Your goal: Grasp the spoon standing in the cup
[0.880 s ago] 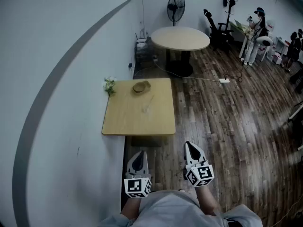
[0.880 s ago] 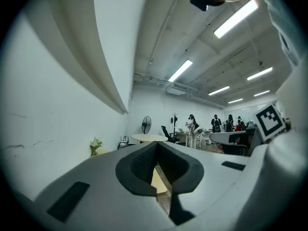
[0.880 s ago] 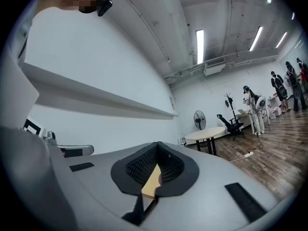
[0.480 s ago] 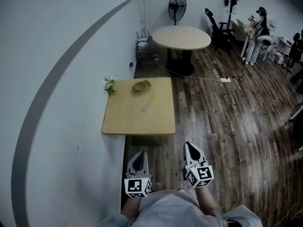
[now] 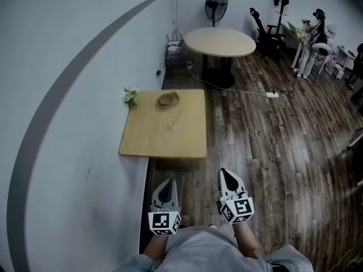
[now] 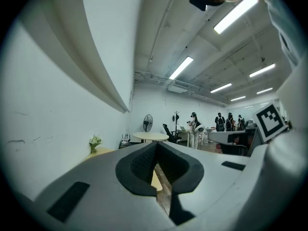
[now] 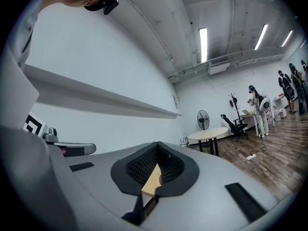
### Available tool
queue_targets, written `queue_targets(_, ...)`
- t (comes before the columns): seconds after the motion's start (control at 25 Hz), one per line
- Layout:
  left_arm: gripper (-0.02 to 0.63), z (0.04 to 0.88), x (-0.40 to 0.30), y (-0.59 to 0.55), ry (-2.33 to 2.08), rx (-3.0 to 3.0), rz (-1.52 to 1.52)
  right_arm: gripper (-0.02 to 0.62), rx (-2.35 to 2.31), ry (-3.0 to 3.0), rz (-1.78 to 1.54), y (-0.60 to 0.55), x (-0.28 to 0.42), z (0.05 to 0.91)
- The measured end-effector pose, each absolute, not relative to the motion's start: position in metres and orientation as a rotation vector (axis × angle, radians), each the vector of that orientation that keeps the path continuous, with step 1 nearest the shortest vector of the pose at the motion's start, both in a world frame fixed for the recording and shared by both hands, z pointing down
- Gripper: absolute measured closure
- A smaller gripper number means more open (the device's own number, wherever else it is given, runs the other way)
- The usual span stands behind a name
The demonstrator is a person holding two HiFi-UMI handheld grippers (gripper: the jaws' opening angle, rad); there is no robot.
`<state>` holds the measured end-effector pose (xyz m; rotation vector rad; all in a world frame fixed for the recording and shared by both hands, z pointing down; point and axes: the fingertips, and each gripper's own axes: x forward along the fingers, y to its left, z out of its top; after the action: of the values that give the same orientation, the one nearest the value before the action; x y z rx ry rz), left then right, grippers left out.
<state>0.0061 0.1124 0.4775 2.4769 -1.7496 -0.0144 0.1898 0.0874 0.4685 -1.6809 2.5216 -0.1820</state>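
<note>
A clear cup [image 5: 172, 127] with a thin spoon [image 5: 177, 118] leaning in it stands near the middle of a small square wooden table [image 5: 147, 143] by the wall. Both grippers hang low in front of the person's body, well short of the table's near edge. My left gripper [image 5: 165, 187] [image 6: 157, 144] is shut with nothing in it. My right gripper [image 5: 227, 177] [image 7: 158, 146] is shut and empty too. In both gripper views only a sliver of tabletop shows between the jaws; the cup and spoon are hidden there.
A shallow brown bowl [image 5: 168, 99] and a small bunch of flowers [image 5: 130, 95] sit at the table's far side. Beyond are a round table [image 5: 220, 41], a standing fan [image 5: 215, 0], an office chair and a cable on the wood floor. People stand far right. The white wall runs along the left.
The head view has shifted slightly, so the table sits a little higher and more to the left in the picture. Both grippers keep their places, shut.
</note>
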Motion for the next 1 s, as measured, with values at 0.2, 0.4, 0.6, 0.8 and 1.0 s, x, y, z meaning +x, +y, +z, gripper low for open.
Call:
queue_targets(0.2, 0.604, 0.484, 0.022, 0.119, -1.769, 2.45, -0.002, 0.597, -1.65, 2.541, -0.195, 0.088, 0.202, 0.473)
queue_targets(0.4, 0.604, 0.494, 0.037, 0.127, -1.77, 2.429, 0.027, 0.597, -1.66, 2.543, -0.239, 0.089, 0.22, 0.489)
queue_targets(0.6, 0.604, 0.497, 0.04, 0.127, -1.777, 2.413, 0.058, 0.597, -1.678, 2.53, -0.283, 0.081, 0.232, 0.497)
queue_targets(0.8, 0.604, 0.499, 0.035, 0.107, -1.771, 2.412, 0.053, 0.597, -1.68, 2.532, -0.276, 0.062, 0.225, 0.496)
queue_targets(1.0, 0.604, 0.5, 0.022, 0.071, -1.756, 2.427, 0.034, 0.597, -1.7, 2.531, -0.258, 0.033, 0.213, 0.496)
